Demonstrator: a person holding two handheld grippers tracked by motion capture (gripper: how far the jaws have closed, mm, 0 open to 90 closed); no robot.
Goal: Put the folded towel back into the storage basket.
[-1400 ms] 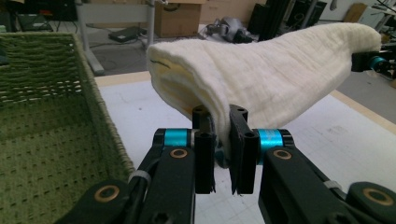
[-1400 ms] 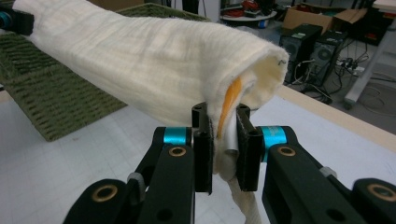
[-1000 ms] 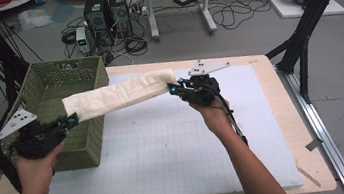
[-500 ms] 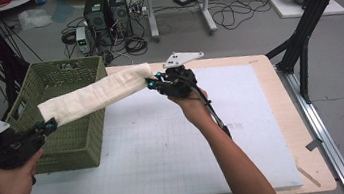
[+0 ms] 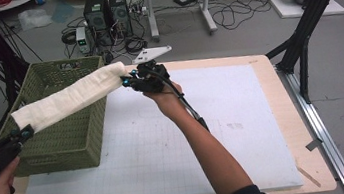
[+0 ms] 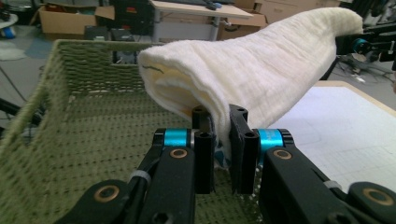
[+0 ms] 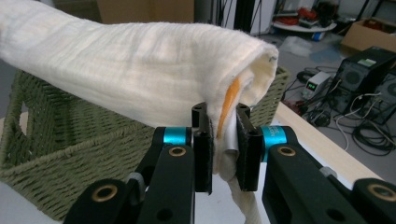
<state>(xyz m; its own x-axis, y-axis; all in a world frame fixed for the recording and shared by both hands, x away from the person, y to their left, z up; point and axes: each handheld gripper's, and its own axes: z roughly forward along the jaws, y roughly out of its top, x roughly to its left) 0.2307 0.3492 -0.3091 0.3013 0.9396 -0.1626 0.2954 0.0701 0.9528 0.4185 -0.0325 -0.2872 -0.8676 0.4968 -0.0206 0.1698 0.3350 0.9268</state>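
A folded cream towel (image 5: 67, 98) hangs stretched in the air between my two grippers, over the green wicker basket (image 5: 72, 140). My left gripper (image 5: 26, 131) is shut on the towel's near-left end at the basket's front left corner. The right gripper (image 5: 126, 81) is shut on the far end above the basket's right rim. In the left gripper view the towel (image 6: 252, 70) bulges out past the jaws, with the basket's inside (image 6: 93, 140) below. In the right gripper view the towel (image 7: 121, 60) is pinched between the jaws, an orange mark showing in its fold, and the basket (image 7: 70, 140) stands behind.
The basket sits on the left end of a white gridded mat (image 5: 203, 123) on a wooden table (image 5: 314, 159). Black frame legs (image 5: 303, 34) stand at the right. Computers, cables and boxes (image 5: 108, 9) lie on the floor beyond the table.
Both grippers have carried the stretched towel to the left, so it now hangs over the basket. The right gripper moved from the mat to the basket's right rim.
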